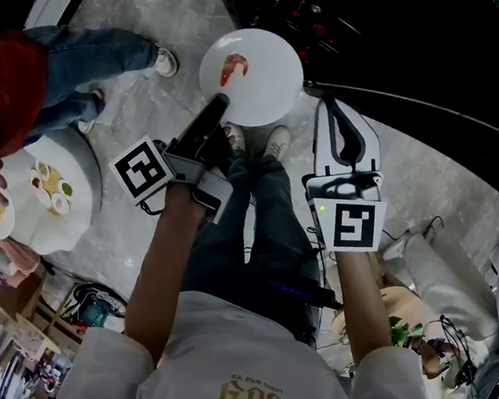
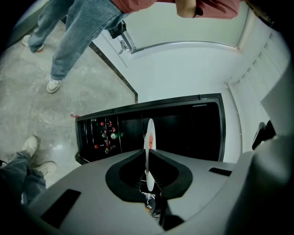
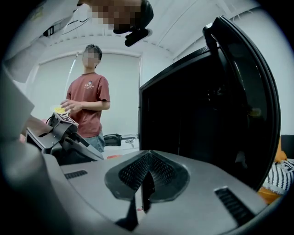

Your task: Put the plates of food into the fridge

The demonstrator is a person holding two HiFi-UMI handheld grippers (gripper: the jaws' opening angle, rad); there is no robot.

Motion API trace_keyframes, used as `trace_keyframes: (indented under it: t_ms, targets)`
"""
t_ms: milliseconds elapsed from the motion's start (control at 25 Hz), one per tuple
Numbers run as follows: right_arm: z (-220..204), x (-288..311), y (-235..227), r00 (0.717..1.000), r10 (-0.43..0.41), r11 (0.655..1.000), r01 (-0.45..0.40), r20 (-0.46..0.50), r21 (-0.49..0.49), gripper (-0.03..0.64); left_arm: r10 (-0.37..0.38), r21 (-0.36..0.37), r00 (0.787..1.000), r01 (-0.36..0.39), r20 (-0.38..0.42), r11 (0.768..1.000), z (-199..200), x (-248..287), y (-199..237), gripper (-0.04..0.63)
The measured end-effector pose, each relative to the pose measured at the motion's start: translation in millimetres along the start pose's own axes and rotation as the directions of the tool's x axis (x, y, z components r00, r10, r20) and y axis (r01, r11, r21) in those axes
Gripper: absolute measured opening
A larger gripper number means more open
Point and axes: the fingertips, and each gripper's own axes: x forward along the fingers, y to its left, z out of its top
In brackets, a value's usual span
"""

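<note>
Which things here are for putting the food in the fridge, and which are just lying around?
For the job: white plate with the red bit, held in the left gripper; dark fridge; food on the round table.
Just lying about: cables on the floor; cardboard clutter.

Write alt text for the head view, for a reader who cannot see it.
Seen from above, the left tongs grip a white plate with red food by its rim, near a dark fridge; the right tongs are shut and empty. Another person stands at a round table at left.
</note>
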Motion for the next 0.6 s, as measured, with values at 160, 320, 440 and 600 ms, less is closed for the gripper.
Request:
trace_keyframes:
  t_ms: [160,320,440,600]
  targets:
    - [-6.3,0.7,1.5,1.000,0.006,1.000,-0.006,0.010,-0.015,0.009,-0.003,-0.006,1.000,0.003,0.004,1.000,-0.6,0.0,5.2,0.015]
    - [-13.2,0.0,4.2,1.000,0.005,1.000,-0.005,0.008,-0.009,0.009,-0.008,-0.005,1.000,0.008,0.015,1.000,0.2,-0.6,7.9,0.015]
    - [-16.5,-0.6,5.4,1.000,0.011,1.000,-0.011,0.012,-0.012,0.009,-0.015,-0.010,1.000,0.015,0.028,1.000,0.4,2.3,6.2,0.015]
    - [-22.7,3.7,8.4,1.000,0.017,1.000,-0.017,0.023,-0.010,0.009,-0.018,-0.016,0.999,0.019,0.032,1.000,1.2,7.8,7.6,0.015]
